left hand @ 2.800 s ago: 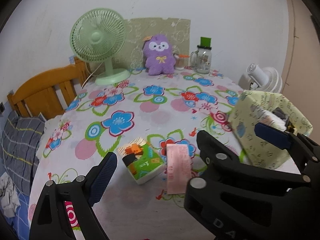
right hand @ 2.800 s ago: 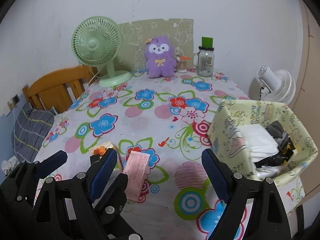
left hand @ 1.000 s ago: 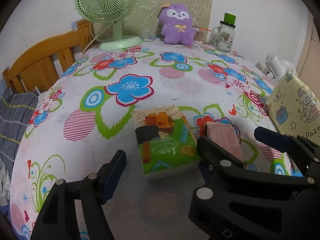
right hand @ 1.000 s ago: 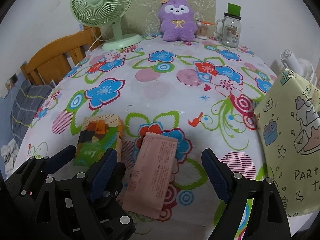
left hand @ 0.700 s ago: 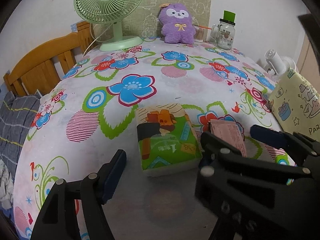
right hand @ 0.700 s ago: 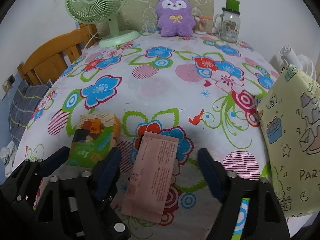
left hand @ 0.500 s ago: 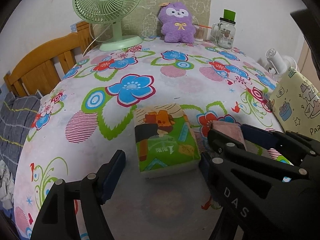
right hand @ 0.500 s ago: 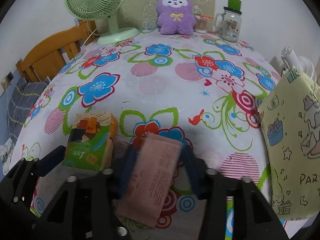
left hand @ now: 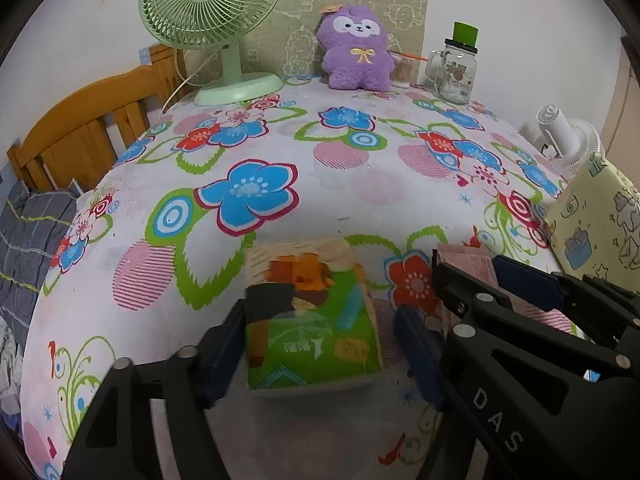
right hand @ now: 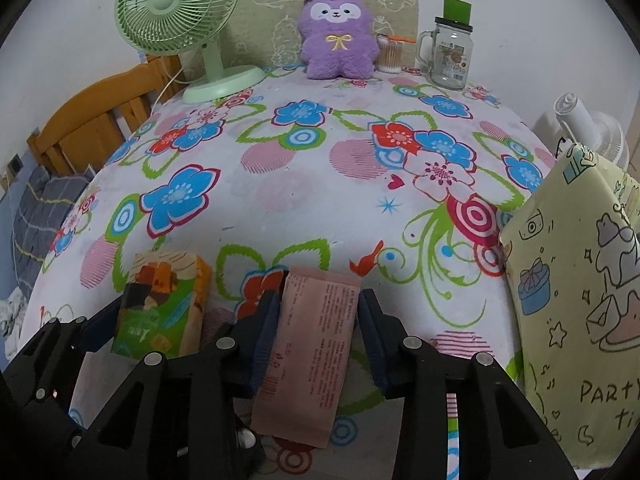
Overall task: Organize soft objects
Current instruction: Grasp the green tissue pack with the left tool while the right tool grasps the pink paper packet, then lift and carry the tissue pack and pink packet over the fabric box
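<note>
A green and orange tissue pack (left hand: 312, 320) lies on the flowered tablecloth (left hand: 360, 184) between the jaws of my left gripper (left hand: 320, 320). Those jaws are closing: the left pad touches the pack and the right pad stands a little off it. Beside it on the right, a flat pink packet (right hand: 312, 344) sits between the pads of my right gripper (right hand: 320, 312), which press on both of its long edges as the jaws keep closing. The left wrist view shows the right gripper (left hand: 480, 276) on the packet (left hand: 464, 260); the pack (right hand: 164, 304) appears at the left of the right wrist view.
A yellow cartoon-print bag (right hand: 568, 280) stands at the table's right edge. At the back are a green desk fan (left hand: 212, 12), a purple plush toy (left hand: 356, 52) and a glass jar (left hand: 456, 72). A wooden chair back (left hand: 80, 132) is on the left, a white fan (left hand: 568, 144) beyond the right edge.
The right gripper's jaws came together from wide apart onto the pink packet. The left gripper's jaws narrowed around the tissue pack. Both hands stayed nearly in place.
</note>
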{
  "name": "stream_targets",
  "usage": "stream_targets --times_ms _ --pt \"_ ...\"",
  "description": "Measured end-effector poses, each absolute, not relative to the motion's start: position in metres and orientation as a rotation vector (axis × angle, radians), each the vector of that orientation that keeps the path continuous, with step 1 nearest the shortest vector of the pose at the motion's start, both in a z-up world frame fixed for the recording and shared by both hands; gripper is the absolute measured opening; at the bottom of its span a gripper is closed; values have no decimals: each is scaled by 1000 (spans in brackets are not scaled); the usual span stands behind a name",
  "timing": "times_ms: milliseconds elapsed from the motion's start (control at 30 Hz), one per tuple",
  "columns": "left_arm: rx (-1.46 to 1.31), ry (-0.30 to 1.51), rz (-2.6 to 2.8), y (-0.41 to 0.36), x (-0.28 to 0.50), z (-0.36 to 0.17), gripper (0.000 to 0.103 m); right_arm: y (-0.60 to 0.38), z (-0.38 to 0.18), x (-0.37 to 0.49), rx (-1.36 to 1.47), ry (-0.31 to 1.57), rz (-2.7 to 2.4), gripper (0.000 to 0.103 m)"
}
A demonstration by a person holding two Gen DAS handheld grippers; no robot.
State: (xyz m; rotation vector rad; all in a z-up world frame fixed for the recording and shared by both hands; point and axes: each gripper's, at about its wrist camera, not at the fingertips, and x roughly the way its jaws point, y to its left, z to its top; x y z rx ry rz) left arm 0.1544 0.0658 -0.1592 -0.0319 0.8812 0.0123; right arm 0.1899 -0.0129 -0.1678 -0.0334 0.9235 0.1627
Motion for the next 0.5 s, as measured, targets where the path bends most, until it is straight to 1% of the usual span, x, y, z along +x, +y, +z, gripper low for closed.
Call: stream_targets --times_ms 100,233,500 --pt "-36 875 7 65 156 -158 54 -14 -167 192 -23 922 166 43" --pt "-40 875 5 65 155 -157 52 -14 -166 192 -20 920 171 43" --pt "-42 846 -9 59 143 -145 51 -18 -157 183 -12 895 170 43"
